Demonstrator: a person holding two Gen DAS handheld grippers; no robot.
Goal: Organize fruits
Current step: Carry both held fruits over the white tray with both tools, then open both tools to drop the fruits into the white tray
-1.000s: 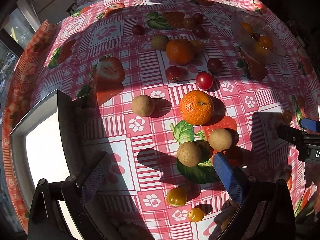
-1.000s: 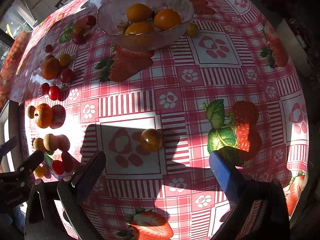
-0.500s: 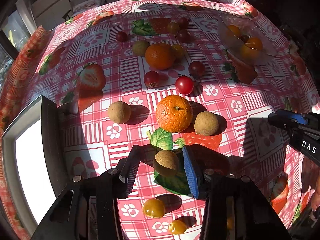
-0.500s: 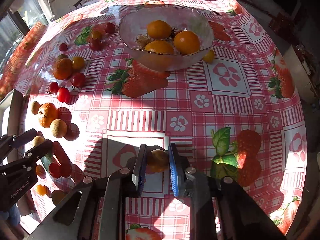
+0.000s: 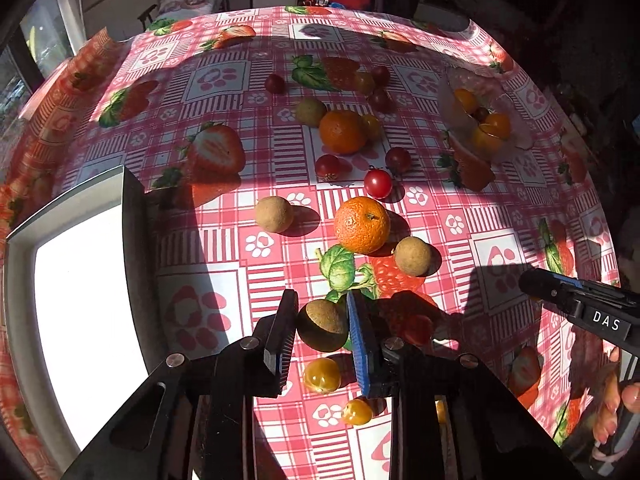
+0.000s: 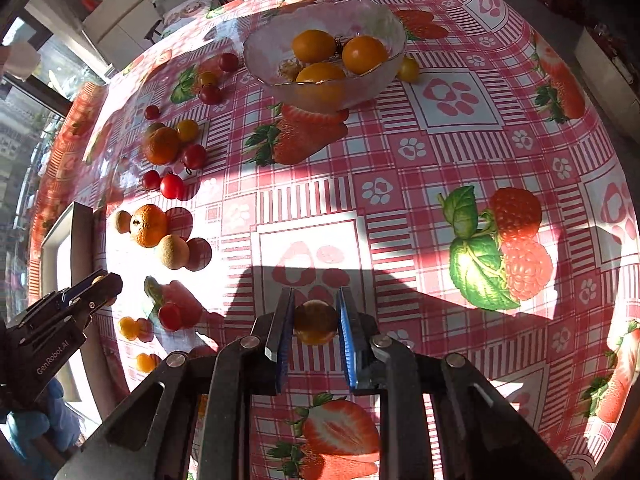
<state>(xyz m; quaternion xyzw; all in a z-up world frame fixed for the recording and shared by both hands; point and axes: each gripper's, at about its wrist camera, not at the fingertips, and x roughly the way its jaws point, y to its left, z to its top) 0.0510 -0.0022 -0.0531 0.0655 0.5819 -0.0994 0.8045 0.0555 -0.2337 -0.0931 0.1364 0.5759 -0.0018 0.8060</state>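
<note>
My left gripper [image 5: 322, 330] is shut on a brown longan [image 5: 322, 325] and holds it above the red checked tablecloth. My right gripper [image 6: 315, 326] is shut on a yellow cherry tomato [image 6: 315, 321], lifted off the cloth. A glass bowl [image 6: 384, 20] with several yellow tomatoes stands at the far side in the right wrist view and also shows at the right in the left wrist view [image 5: 452, 98]. Two loose longans [image 5: 274, 214] and an orange tangerine [image 5: 362, 224] lie ahead of the left gripper.
A white tray with a dark rim [image 5: 134, 216] sits left of the left gripper. Red cherry tomatoes [image 5: 378, 183], a second tangerine [image 5: 343, 131] and small yellow tomatoes [image 5: 322, 376] are scattered on the cloth. The right gripper's tip [image 5: 576, 298] shows at the right edge.
Both grippers closed from wide open, the left on the longan and the right on the yellow tomato, and both then rose from the cloth with their fruit.
</note>
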